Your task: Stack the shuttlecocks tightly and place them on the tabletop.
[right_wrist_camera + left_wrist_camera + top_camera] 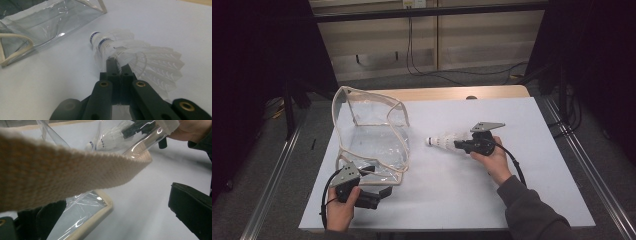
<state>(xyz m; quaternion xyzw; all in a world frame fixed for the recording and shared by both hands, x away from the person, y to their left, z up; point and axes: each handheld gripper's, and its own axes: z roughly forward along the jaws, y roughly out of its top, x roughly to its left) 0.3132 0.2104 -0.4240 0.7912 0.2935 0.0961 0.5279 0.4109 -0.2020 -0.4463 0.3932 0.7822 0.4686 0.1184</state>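
Your right gripper point(460, 145) fingers pinch the shuttlecocks' point(444, 140) feathers, beside the clear bag point(374, 140); left gripper point(379, 195) fingers stand open under its strap point(62, 173). Lift the mouth wide, then slide them in cork-first.

Left half of table: the clear plastic bag with cream fabric trim point(372, 132) stands tall here, blocking passage across it.
Bag's near edge: the left gripper point(374, 192) sits just beside it, the cream woven strap point(62, 170) draped between its spread jaws.
Centre: the white feathered shuttlecocks point(444, 141) lie right of the bag, a bare strip between.
Front and right: the white table surface point(452, 195) is open.
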